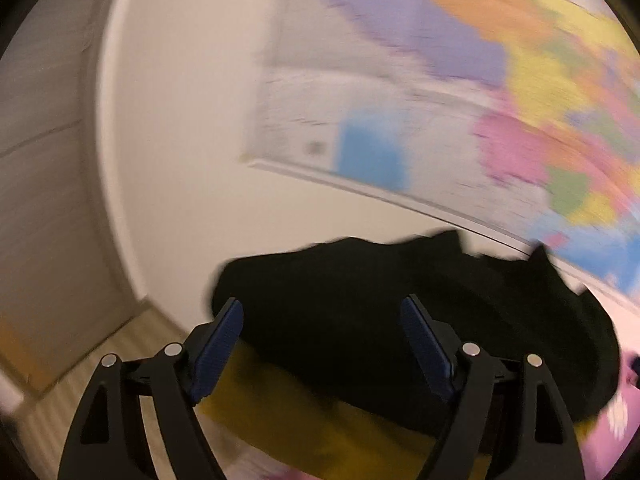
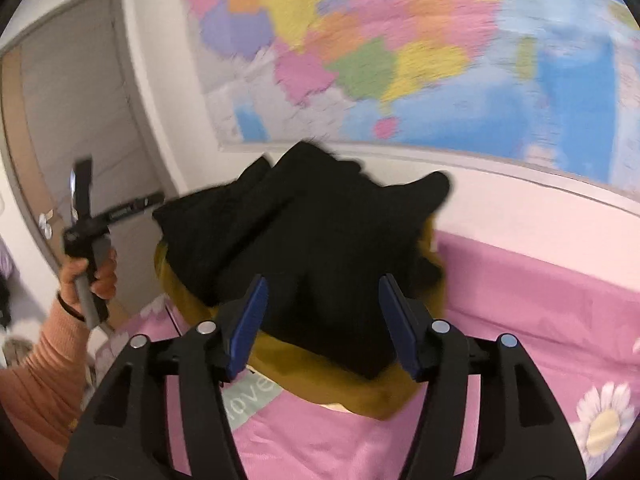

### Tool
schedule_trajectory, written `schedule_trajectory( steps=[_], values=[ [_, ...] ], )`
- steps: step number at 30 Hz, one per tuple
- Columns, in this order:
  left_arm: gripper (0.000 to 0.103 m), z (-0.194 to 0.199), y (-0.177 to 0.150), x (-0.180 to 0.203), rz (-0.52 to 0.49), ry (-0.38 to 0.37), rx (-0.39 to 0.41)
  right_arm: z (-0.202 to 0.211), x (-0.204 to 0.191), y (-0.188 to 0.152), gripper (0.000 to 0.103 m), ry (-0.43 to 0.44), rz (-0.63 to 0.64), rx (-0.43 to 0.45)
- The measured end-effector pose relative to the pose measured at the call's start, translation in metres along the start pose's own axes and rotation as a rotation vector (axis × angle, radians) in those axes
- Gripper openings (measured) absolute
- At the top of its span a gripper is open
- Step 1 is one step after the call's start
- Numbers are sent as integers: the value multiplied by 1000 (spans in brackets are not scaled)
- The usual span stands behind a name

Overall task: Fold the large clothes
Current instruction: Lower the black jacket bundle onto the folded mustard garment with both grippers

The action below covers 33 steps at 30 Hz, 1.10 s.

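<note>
A black garment [image 1: 400, 312] lies folded in a thick bundle on top of a mustard-yellow garment [image 1: 288, 412]. Both rest near the corner of a bed with a pink sheet [image 2: 540, 320]. My left gripper [image 1: 322, 304] is open, its blue pads [image 1: 218, 348] wide apart just short of the black bundle, with nothing pinched. In the right wrist view the black garment [image 2: 320, 240] sits on the yellow garment [image 2: 360, 392]. My right gripper [image 2: 324, 280] is open in front of it and holds nothing. A hand [image 2: 94, 276] in an orange sleeve holds the left tool at the far left.
A large coloured wall map [image 2: 400, 48] hangs behind the bed. A grey door [image 2: 76, 112] stands at the left and wood flooring [image 1: 132, 344] runs beside the bed. The pink sheet carries a daisy print [image 2: 604, 420] at the right.
</note>
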<state>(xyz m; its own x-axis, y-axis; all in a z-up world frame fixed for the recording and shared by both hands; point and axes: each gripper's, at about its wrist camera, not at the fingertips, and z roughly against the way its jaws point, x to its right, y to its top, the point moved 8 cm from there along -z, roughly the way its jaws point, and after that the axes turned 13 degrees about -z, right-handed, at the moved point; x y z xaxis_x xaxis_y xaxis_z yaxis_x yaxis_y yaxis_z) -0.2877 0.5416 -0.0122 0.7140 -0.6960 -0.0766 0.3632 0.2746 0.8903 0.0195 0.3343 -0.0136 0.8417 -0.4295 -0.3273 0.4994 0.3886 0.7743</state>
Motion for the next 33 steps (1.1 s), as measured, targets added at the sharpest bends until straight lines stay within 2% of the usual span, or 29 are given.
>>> schedule_trajectory(
  steps=[2,4,6,7,8,13,15,17,18,19,20,21,25,26,27,29,33],
  values=[
    [80,2,-1,32,-55,-72,-1,-22,-5,-5,69,-14,2,-35],
    [81,3,-4,62,-110,-112,-8,-39,-5,-8,69,-36,-3,-56],
    [81,-4,-9,89,-170,-126,-20,-46,-4,-8,40,-75,30,-40],
    [81,-11,-11,96,-180,-125,-30,-44,-3,-6,28,-78,31,-30],
    [81,-18,-13,101,-180,-126,-44,-39,0,-4,11,-83,32,-19],
    [77,-50,-19,100,-131,-88,-85,9,9,9,1,-17,11,84],
    [76,-62,-22,98,-111,-67,-114,-1,23,1,2,-19,-37,28],
    [76,-66,-23,96,-111,-47,-121,-19,35,-13,5,-28,-73,-65],
    [76,-65,-22,95,-112,-39,-118,-20,36,-15,7,-25,-75,-67],
    [76,-62,-23,94,-111,-33,-118,-16,35,-13,14,-27,-77,-41],
    [76,-58,-24,94,-108,-31,-116,-11,35,-9,29,-32,-86,-14],
    [78,-53,-24,94,-108,-34,-107,-5,33,-5,37,-34,-93,14],
    [85,-30,-21,100,-124,-41,-61,14,10,9,40,-1,-32,103],
    [86,-23,-21,103,-127,-41,-42,16,4,11,44,10,-19,117],
    [87,-17,-19,107,-133,-46,-29,15,-5,12,48,37,-2,117],
    [91,-4,-18,120,-161,-65,-3,8,-12,15,48,52,2,120],
    [92,4,-20,140,-198,-96,11,-20,-4,22,48,52,-37,92]
  ],
)
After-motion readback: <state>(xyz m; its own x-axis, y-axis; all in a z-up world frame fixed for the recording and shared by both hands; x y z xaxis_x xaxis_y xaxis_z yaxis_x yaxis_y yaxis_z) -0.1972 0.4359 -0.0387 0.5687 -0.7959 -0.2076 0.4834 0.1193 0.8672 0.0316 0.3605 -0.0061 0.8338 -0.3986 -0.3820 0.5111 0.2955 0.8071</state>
